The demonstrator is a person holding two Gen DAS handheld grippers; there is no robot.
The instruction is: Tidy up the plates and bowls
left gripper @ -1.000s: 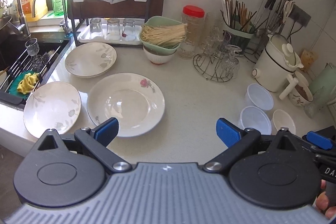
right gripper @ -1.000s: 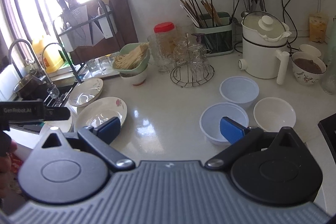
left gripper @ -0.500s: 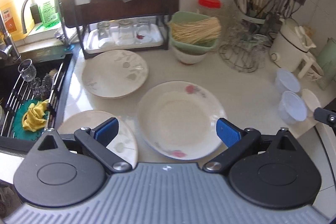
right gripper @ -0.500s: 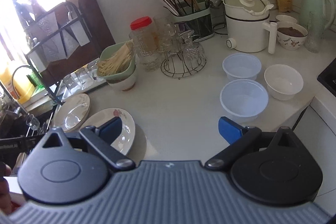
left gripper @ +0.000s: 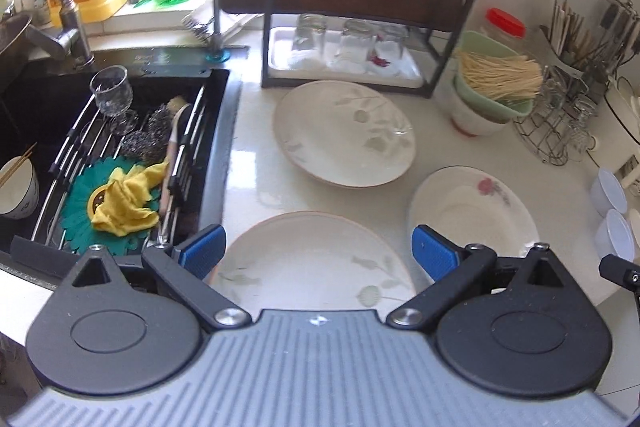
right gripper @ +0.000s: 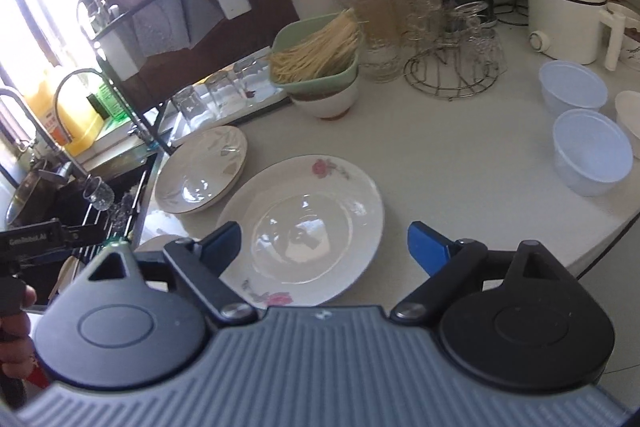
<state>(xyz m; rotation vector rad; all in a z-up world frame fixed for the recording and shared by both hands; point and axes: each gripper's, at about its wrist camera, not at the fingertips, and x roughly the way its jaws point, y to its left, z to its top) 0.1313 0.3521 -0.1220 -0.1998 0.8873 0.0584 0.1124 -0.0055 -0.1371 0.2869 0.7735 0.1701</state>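
A white kitchen counter point(left gripper: 256, 187) beside a dark sink point(left gripper: 48, 115) holds three plates and several bowls. The left gripper point(left gripper: 316, 253) has its blue-padded tongs spread wide apart, holding nothing, above the near leaf-patterned plate point(left gripper: 316, 259) at the counter's front edge. Half a second ago these tongs framed the rose-patterned plate point(left gripper: 472, 207); the view has since swung left toward the sink, so that plate now sits to the right, and the near plate lies between the tongs. A second leaf-patterned plate point(left gripper: 344, 133) lies farther back, in front of a dark drying rack point(left gripper: 380, 7) with upturned glasses. The right gripper point(right gripper: 324, 247) also has its tongs wide apart and empty. It has swung left since the earlier frame: the rose-patterned plate point(right gripper: 304, 231), formerly at the left edge of its view, now lies between its tongs, with the farther leaf-patterned plate point(right gripper: 200, 169) just beyond. Two translucent plastic bowls point(right gripper: 592, 151), earlier centred ahead, now sit well off to the right, with a white bowl point(right gripper: 630, 115) at the frame edge. A green bowl of dry noodles point(right gripper: 320, 55) stands stacked on a white bowl behind the plates. The left gripper's handle point(right gripper: 36, 239) shows at the far left.
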